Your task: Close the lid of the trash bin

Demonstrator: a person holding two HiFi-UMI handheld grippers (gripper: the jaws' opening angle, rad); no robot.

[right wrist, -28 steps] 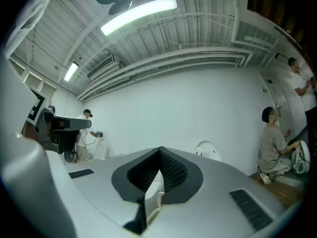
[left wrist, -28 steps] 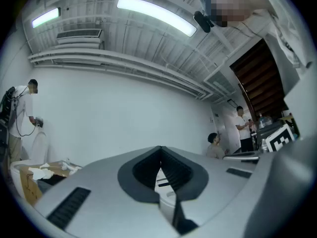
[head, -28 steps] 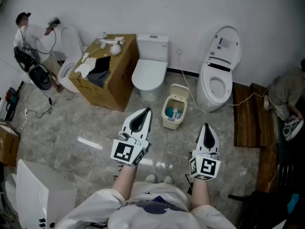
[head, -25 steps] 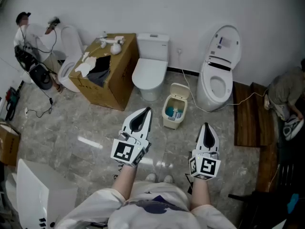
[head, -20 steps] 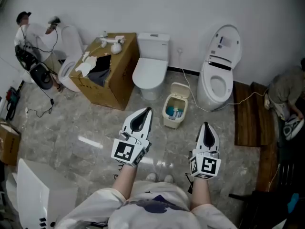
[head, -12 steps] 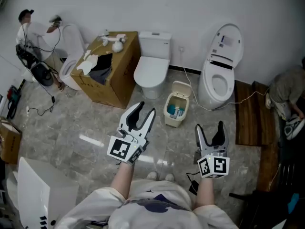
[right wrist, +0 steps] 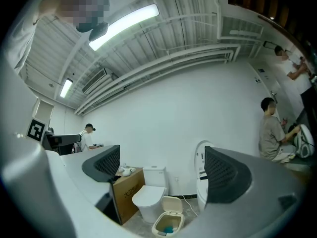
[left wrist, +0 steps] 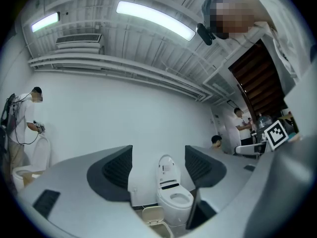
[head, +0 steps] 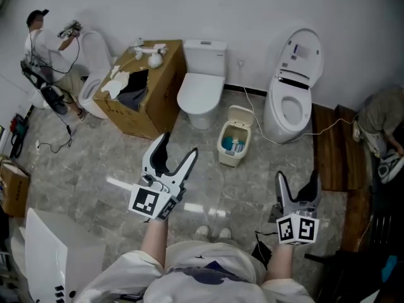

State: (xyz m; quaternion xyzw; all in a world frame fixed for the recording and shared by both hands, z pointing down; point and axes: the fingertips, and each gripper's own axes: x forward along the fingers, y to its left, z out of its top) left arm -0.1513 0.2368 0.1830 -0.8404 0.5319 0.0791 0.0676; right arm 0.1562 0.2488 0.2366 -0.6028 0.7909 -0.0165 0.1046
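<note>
A: Where do I go from here?

B: The small cream plastic trash bin (head: 235,145) stands on the grey stone floor (head: 95,163) ahead of you. It sits between the white toilet with its seat shut (head: 201,90) and the white toilet with its seat raised (head: 287,109). Its hinged lid (head: 240,115) is tipped up at the back (something blue shows inside). Step nearer, reach over the rim and press the lid's top edge forward and down with one tip. Guide it, I'd say, so it neither slams nor shoves the light bin.

A: And my claws?

B: Your left claw (head: 177,145) and right claw (head: 297,180) have both just been opening. They stand wide, with nothing between the jaws, touching nothing, well short of the bin.
</note>
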